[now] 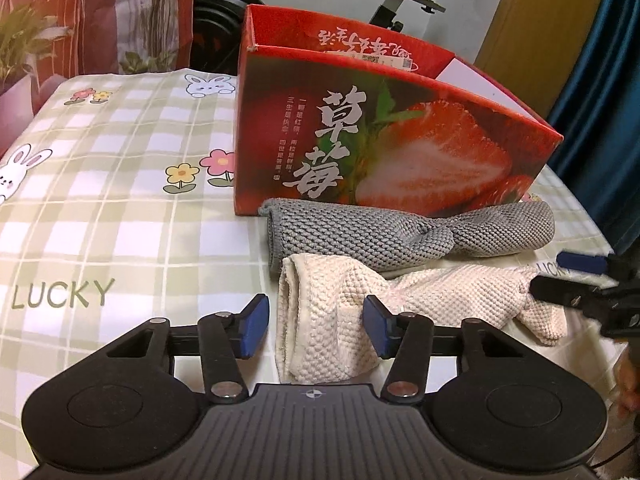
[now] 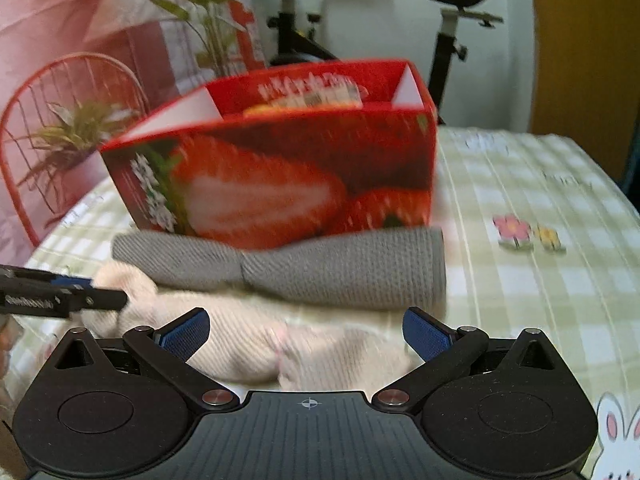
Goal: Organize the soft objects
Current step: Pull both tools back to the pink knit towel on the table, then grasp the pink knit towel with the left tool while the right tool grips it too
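Cream towel [image 1: 320, 328] sits between the left gripper [image 1: 316, 326] fingers, not squeezed; right gripper [image 2: 306, 334] fingers wide apart over it. Grey towel [image 1: 400, 236] against the box [image 1: 380, 148].

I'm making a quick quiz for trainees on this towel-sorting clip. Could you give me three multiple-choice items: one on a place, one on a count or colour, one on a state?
1. Where does the grey towel lie?
A. Inside the strawberry box
B. On the cloth against the front of the strawberry box
C. Under the cream towel

2. How many rolled towels are on the tablecloth?
A. One
B. Two
C. Four

3. How do the jaws of the right gripper stand?
A. Wide open over the cream towel
C. Shut on the grey towel
B. Shut on the box rim

Key: 1 B, it lies along the base of the strawberry box; 2 B, grey plus the cream towel; 3 A, the pads stand far apart, clear of the fabric.
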Demonstrator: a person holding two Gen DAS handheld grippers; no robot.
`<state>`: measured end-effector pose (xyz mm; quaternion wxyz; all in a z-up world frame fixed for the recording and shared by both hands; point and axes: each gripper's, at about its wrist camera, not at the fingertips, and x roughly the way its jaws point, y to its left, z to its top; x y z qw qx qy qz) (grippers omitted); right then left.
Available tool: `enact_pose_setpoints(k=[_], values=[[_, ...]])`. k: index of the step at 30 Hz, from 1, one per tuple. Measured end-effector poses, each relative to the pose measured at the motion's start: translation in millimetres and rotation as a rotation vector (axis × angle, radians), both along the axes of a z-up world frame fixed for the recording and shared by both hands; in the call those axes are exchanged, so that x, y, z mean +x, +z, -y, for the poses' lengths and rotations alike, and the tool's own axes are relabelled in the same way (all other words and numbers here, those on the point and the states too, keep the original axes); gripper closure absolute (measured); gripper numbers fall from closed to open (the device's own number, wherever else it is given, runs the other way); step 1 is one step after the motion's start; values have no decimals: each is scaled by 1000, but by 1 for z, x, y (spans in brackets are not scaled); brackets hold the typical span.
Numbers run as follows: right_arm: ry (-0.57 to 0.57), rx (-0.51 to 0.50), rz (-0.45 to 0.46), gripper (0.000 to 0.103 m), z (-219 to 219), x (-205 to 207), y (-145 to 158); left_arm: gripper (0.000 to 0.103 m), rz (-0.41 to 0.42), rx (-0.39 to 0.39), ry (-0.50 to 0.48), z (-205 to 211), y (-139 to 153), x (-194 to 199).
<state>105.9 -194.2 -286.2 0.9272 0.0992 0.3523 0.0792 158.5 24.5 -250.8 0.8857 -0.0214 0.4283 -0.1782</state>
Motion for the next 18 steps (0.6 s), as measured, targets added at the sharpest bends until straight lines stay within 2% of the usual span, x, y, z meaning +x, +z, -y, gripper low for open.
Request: enact_pose_setpoints(k=[5, 16, 18], values=[[-36, -3, -45, 10, 0, 1, -13, 65, 20, -6, -24, 4, 0, -3], [-46, -43, -76, 25, -3, 1, -15, 66, 8, -30, -23, 3, -6, -3], [-26, -32, -71, 42, -4, 2, -15, 66, 9, -30, -21, 3, -7, -3]])
